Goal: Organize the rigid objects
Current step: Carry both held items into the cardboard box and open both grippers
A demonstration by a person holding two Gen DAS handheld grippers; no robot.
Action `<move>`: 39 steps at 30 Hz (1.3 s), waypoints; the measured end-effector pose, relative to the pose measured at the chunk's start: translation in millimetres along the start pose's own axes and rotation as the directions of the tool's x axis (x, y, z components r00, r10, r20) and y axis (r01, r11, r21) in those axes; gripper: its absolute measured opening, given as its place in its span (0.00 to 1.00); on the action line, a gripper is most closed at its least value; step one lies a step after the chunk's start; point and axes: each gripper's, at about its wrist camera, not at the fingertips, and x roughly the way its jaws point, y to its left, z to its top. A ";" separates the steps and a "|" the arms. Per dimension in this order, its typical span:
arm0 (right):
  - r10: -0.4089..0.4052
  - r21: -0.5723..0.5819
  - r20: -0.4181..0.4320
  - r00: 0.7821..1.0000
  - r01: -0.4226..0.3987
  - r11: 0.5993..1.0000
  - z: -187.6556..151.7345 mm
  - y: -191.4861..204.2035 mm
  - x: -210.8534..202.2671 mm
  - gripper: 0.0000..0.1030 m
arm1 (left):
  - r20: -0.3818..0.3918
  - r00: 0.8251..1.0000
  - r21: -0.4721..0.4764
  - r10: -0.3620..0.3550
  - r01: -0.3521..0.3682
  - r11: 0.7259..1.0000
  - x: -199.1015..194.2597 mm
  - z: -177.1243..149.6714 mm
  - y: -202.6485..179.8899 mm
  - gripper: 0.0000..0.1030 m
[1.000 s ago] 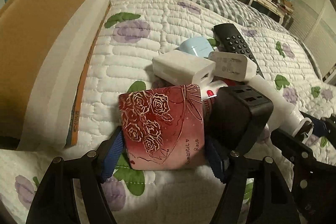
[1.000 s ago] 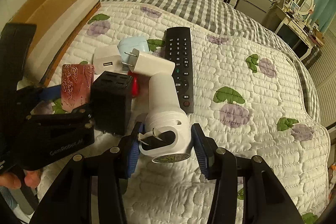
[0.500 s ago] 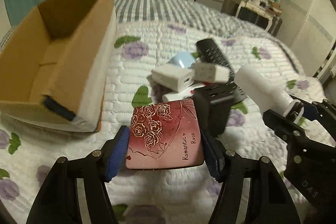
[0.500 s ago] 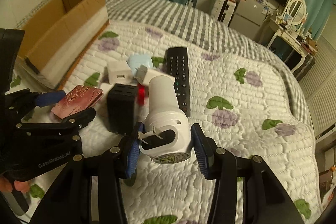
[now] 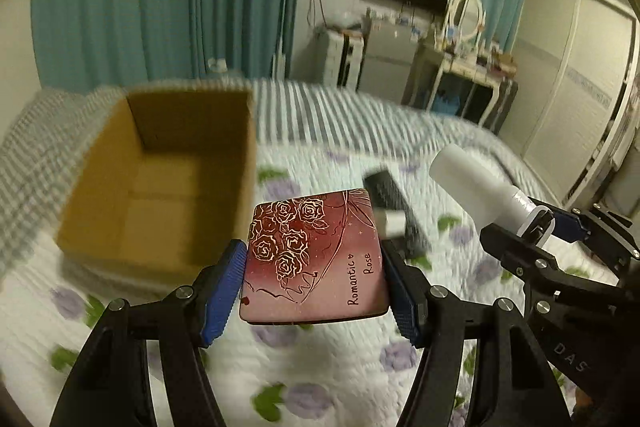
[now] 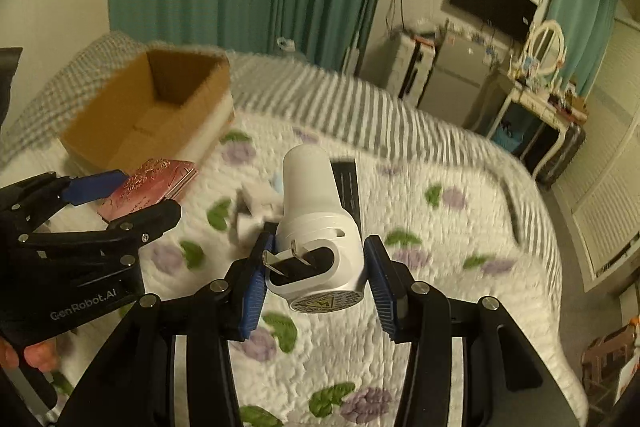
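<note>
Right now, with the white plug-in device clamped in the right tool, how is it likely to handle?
The white plug-in device looks like rigid plastic, so probably stiff. Its smooth, rounded body may slip between the pads, and it would likely roll if laid down.

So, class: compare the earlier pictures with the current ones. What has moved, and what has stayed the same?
Both grippers have risen off the quilt with their loads: the left gripper carries the red rose case up toward the cardboard box, and the right gripper lifts the white plug adapter. Both grips are unchanged. The remote stays on the bed.
</note>
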 end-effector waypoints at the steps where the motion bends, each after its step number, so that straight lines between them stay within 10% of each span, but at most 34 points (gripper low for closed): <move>1: 0.003 -0.007 0.018 1.000 -0.003 1.000 8.2 2.8 -6.1 0.44 | 0.023 1.000 0.003 0.007 -0.007 1.000 -6.4 8.8 5.0 0.65; 10: 0.122 -0.065 0.144 0.982 -0.114 0.991 94.3 50.3 -20.9 0.44 | 0.107 0.985 0.023 0.135 -0.138 0.990 -14.8 63.0 73.8 0.65; 19: 0.246 -0.076 0.102 0.964 -0.239 0.968 150.0 108.8 54.0 0.44 | 0.045 0.979 0.068 0.201 -0.204 0.977 35.6 67.2 125.0 0.65; 37: 0.343 -0.079 -0.020 0.939 -0.343 0.936 149.6 146.0 167.4 0.45 | -0.069 0.981 0.080 0.183 -0.177 0.981 90.6 47.4 142.8 0.67; 39: 0.339 -0.065 -0.009 0.941 -0.339 0.939 149.5 141.1 160.4 0.59 | -0.059 0.978 0.085 0.201 -0.195 0.977 86.0 45.8 140.5 0.68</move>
